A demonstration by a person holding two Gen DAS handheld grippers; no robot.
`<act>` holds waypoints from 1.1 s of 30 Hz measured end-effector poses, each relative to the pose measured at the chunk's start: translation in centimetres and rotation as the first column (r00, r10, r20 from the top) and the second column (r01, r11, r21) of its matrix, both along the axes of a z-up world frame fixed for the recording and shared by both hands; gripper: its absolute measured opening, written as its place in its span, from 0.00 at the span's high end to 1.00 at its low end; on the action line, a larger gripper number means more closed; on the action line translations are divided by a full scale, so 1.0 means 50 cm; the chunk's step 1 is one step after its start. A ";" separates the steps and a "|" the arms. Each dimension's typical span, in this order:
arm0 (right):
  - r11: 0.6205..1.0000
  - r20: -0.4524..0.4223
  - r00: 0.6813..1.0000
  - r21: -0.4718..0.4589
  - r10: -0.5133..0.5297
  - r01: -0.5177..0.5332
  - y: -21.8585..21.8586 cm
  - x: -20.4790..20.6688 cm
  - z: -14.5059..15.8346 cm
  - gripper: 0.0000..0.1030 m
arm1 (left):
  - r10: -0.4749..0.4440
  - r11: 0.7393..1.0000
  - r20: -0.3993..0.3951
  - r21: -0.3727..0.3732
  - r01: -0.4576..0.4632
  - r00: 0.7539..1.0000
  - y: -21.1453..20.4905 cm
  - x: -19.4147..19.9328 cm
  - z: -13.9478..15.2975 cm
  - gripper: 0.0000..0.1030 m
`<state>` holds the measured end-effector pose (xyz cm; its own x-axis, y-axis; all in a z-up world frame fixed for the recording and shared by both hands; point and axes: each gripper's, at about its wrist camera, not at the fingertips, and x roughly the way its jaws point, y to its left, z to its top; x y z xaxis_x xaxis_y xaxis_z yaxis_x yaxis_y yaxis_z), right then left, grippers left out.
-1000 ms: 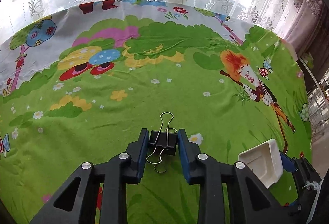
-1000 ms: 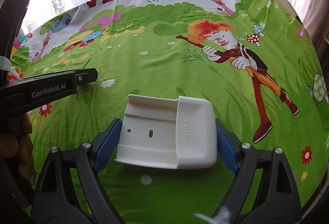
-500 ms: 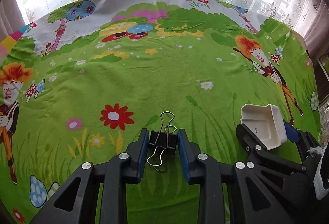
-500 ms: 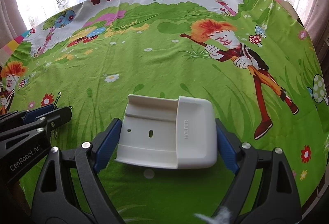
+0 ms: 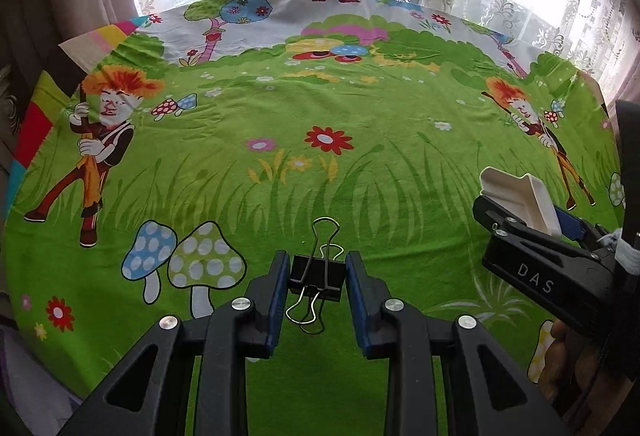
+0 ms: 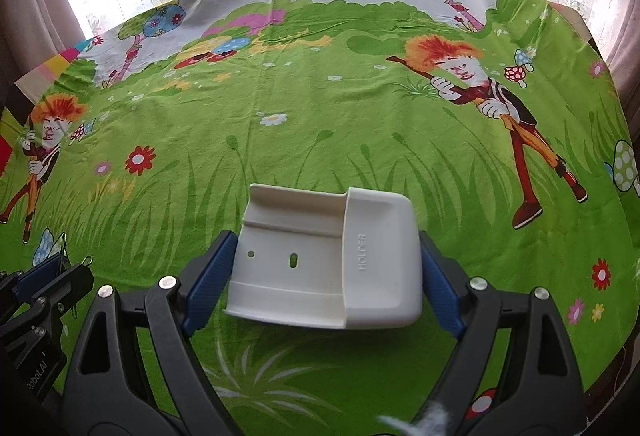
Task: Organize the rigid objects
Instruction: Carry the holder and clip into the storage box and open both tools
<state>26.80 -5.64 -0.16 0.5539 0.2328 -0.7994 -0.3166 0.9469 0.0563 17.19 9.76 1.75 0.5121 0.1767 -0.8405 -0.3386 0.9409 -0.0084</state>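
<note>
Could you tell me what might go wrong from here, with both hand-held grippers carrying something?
The binder clip is pinched only by its narrow body in the left hand-held gripper, so it could twist or slip out. The white holder spans the right hand-held gripper nearly fully; its smooth sides might slide free.

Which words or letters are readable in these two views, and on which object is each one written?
"HOLDER": embossed on the white plastic holder, gripped in the right claw.
"DAS": on the side of the right claw, seen from the left wrist view.
"obot.AI": on the left claw, partly cut off at the frame edge.
The binder clip shows no text.
</note>
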 end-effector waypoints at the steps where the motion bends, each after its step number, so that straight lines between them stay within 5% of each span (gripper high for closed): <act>1: 1.000 0.005 1.000 0.003 0.010 -0.010 0.005 -0.009 0.007 0.14 | 0.008 1.000 0.005 0.002 -0.008 1.000 0.003 -0.011 0.004 0.71; 18: 0.970 0.047 0.971 0.053 0.236 -0.238 0.095 -0.184 0.088 0.14 | 0.184 0.983 0.091 -0.025 -0.182 0.979 0.096 -0.231 0.063 0.71; 33: 0.880 0.054 0.881 0.046 0.470 -0.472 0.206 -0.384 0.126 0.14 | 0.380 0.925 0.102 -0.029 -0.379 0.919 0.202 -0.473 0.049 0.71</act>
<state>7.61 4.68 6.15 0.3991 0.5175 -0.7569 -0.7275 0.6812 0.0822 -6.44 19.86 4.20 0.4926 0.3679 -0.7886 -0.6671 0.7416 -0.0707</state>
